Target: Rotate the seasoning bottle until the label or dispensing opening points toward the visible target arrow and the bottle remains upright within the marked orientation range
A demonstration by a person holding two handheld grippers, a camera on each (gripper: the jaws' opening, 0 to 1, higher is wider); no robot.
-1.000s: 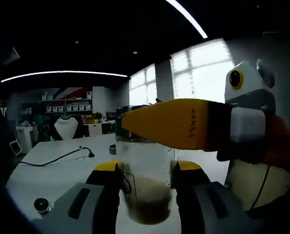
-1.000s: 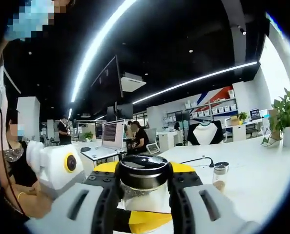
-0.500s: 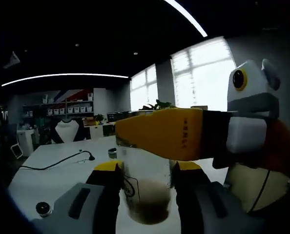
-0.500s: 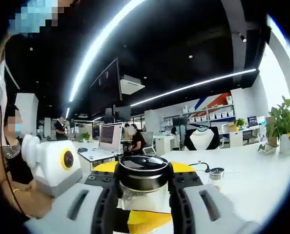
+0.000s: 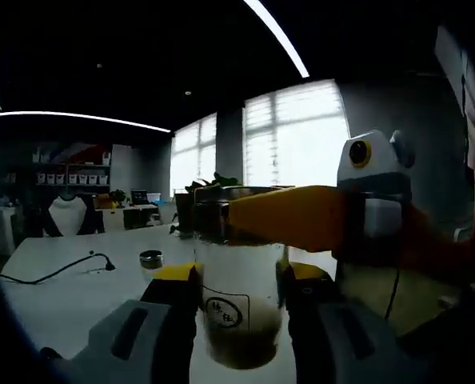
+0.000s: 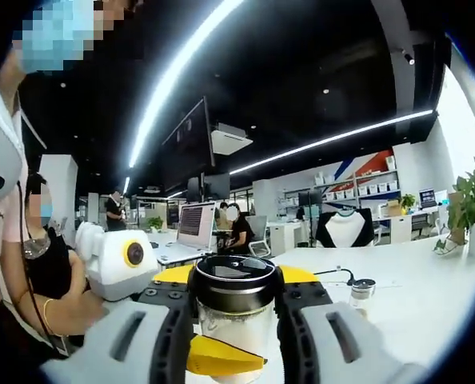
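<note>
A clear glass seasoning bottle (image 5: 239,308) with brown seasoning at its bottom and a small square label (image 5: 226,312) on its front is held upright above the white table. My left gripper (image 5: 237,280) is shut on its lower body. My right gripper (image 6: 234,300) is shut on its dark lid (image 6: 233,280) and neck. In the left gripper view one yellow finger (image 5: 289,218) of the right gripper reaches in from the right across the bottle's top. In the right gripper view a yellow tip of the left gripper (image 6: 221,357) shows below the lid.
A white table (image 5: 57,292) spreads to the left with a black cable (image 5: 53,270) and a small lidded jar (image 5: 150,258), also seen as a jar (image 6: 361,293) in the right gripper view. A potted plant (image 6: 471,210) stands at the right. People sit at desks beyond.
The bottle has turned, so its square label now faces the left gripper's camera. Both views have swung; the small jar now appears further left of the bottle.
</note>
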